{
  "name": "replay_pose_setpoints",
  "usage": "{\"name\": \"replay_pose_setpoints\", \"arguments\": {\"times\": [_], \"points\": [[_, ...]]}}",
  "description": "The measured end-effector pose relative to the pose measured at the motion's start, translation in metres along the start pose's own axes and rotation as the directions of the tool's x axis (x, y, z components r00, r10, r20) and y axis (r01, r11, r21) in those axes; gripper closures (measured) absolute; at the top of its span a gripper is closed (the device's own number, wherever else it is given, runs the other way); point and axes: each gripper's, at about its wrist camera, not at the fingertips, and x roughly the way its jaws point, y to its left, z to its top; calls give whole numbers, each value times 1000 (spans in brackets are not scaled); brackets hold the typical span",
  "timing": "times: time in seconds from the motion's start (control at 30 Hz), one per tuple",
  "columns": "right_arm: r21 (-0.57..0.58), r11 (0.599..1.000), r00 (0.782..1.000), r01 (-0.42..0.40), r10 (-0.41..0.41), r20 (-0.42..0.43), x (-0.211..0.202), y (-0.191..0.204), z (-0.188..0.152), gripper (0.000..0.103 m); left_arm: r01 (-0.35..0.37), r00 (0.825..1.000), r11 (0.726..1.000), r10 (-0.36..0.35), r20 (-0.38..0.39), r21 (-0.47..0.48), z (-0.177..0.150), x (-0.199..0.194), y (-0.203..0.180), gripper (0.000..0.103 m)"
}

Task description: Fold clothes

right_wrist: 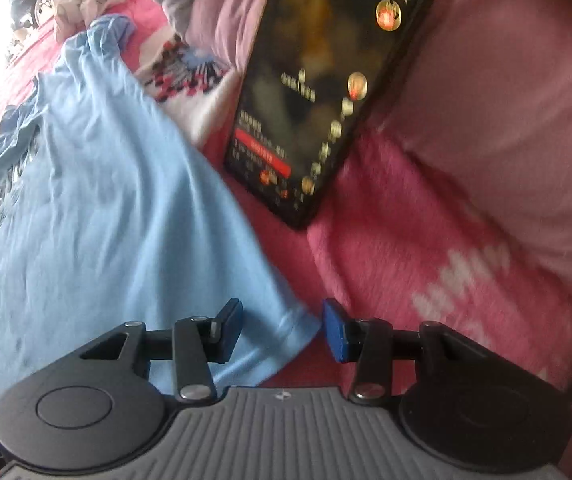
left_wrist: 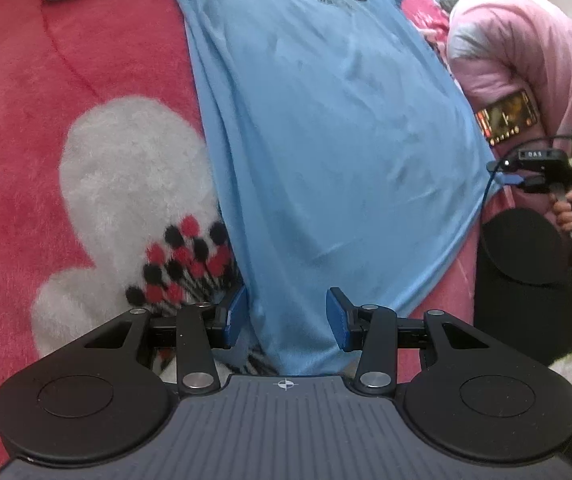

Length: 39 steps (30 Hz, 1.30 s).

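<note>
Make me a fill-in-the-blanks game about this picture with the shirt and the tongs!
The T-shirt is light ____.
The blanket under it is mostly ____.
Beside the shirt lies a phone with its screen switched ____.
The left tongs and right tongs both stand ____ over the shirt's hem.

Missing words: blue; red; on; open

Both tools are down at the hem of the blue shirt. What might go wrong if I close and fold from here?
1. The lit black smartphone lies on the red fleece blanket close beside the light blue printed T-shirt; a sweeping fold may drag or knock it.
2. The right tool straddles only the hem's corner, so its open jaws may miss or lose the cloth.
3. The left tool may pinch the fleece underneath too.
</note>
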Motion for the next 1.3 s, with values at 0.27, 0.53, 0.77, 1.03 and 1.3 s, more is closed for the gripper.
{"name": "replay_pose_setpoints", "arguments": {"times": [0.27,0.53,0.77,1.03,1.3], "points": [[-39,999,999,26,-26,19,-6,3,-9,62,18,998,999,-20,-55,-28,-12,3,5,60],[-45,999,999,-15,16,29,-10,0,-19,85,30,998,991,-37,-53,-130,-18,14,11,65],[-70,997,1000,-19,19,8,-8,2,-33,86,8,999,992,-15,-51,-124,-19,13,9,78],[-219,968,987,120,-94,127,-45,23,-38,98,58,996,994,-64,-64,-90,-19,11,-1,103],[-336,907,966,254,-221,131,-32,45,-7,98,178,974,984,-171,-150,31,-17,21,-22,103]]}}
